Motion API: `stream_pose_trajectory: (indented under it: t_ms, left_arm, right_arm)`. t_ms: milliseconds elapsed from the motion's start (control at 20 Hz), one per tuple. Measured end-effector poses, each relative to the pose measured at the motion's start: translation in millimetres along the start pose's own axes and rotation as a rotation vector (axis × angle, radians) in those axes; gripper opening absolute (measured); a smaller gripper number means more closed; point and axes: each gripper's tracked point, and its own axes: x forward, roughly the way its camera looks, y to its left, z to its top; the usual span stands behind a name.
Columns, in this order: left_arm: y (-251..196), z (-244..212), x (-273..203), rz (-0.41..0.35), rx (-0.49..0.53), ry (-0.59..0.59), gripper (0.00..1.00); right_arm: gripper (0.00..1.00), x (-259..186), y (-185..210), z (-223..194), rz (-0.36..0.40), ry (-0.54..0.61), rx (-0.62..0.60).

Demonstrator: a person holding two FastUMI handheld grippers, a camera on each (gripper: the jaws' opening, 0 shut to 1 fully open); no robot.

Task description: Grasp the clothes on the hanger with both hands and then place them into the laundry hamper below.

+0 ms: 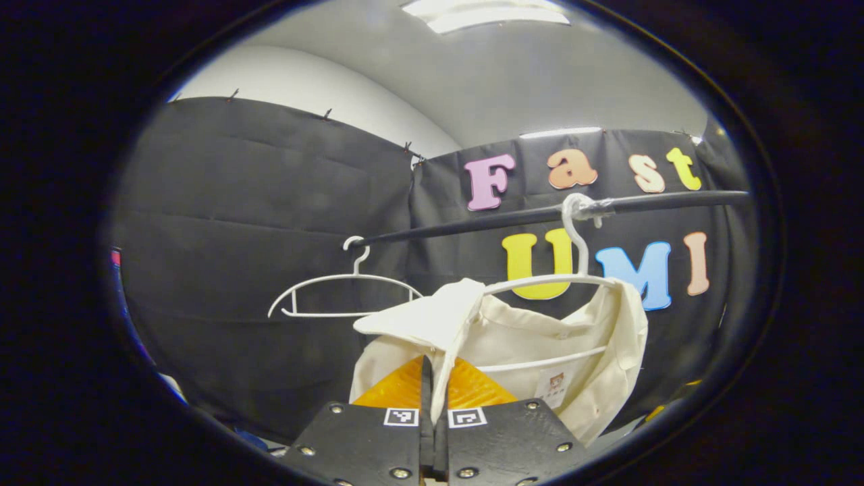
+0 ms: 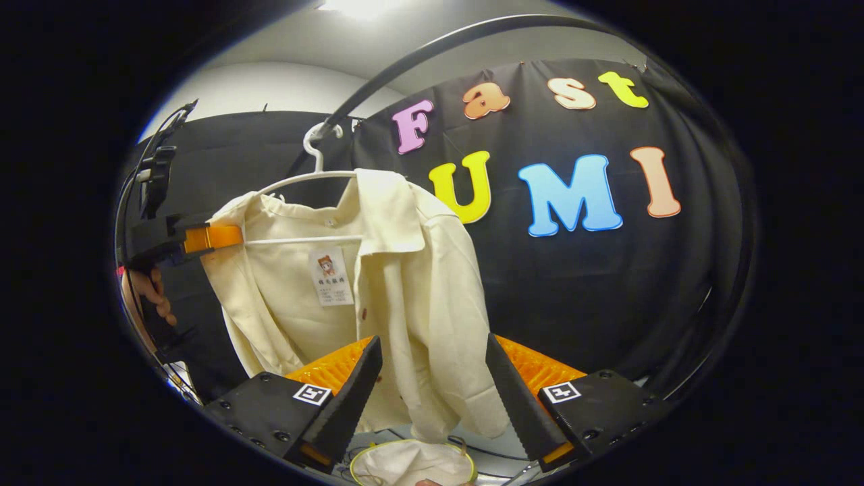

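Left gripper (image 1: 432, 378) pinched narrow on cream woven shirt (image 2: 405, 270) at its collar. Shirt hangs on white wire hanger (image 2: 297, 179) from black rod (image 1: 486, 219). Right gripper (image 2: 432, 385) wide open, fingers either side of the shirt's hem. Round hamper (image 2: 412, 462) below.

The shirt (image 2: 405, 283) hangs between the right gripper's (image 2: 432, 385) spread jaws; black cloth wall (image 2: 594, 304) behind.

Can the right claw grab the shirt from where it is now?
Probably yes. The right claw is open with the cream shirt hanging right between its fingers, and nothing blocks it. The left claw already pinches the shirt's other side.
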Motion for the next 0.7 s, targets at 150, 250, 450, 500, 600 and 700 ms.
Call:
stream_pose_trajectory:
  t_ms: [150, 250, 450, 500, 600, 700]
  left_arm:
    - [0.8, -4.6, -2.7, -0.064, -0.058, 0.018, 0.02]
    - [2.9, -5.9, -2.4, -0.104, -0.068, 0.024, 0.01]
    - [3.3, -8.8, -0.7, -0.170, -0.091, 0.034, 0.02]
    - [3.9, -10.2, -1.6, -0.183, -0.100, 0.038, 0.00]
    - [3.5, -11.4, -2.3, -0.199, -0.118, 0.043, 0.00]
    - [6.2, -7.4, -2.3, -0.207, -0.122, 0.035, 0.00]
  right_arm:
    - [0.93, 6.4, 41.7, 22.9, 0.052, -0.044, 0.019]
    - [0.98, 15.8, 52.4, 34.0, 0.033, -0.060, 0.020]
    - [0.98, 44.3, 61.8, 34.5, -0.048, -0.040, 0.033]
    - [0.98, 49.6, 63.0, 35.5, -0.071, -0.032, 0.035]
    - [0.98, 60.9, 63.1, 41.1, -0.107, -0.039, 0.026]
    - [0.98, 71.5, 60.5, 47.4, -0.147, -0.052, 0.006]
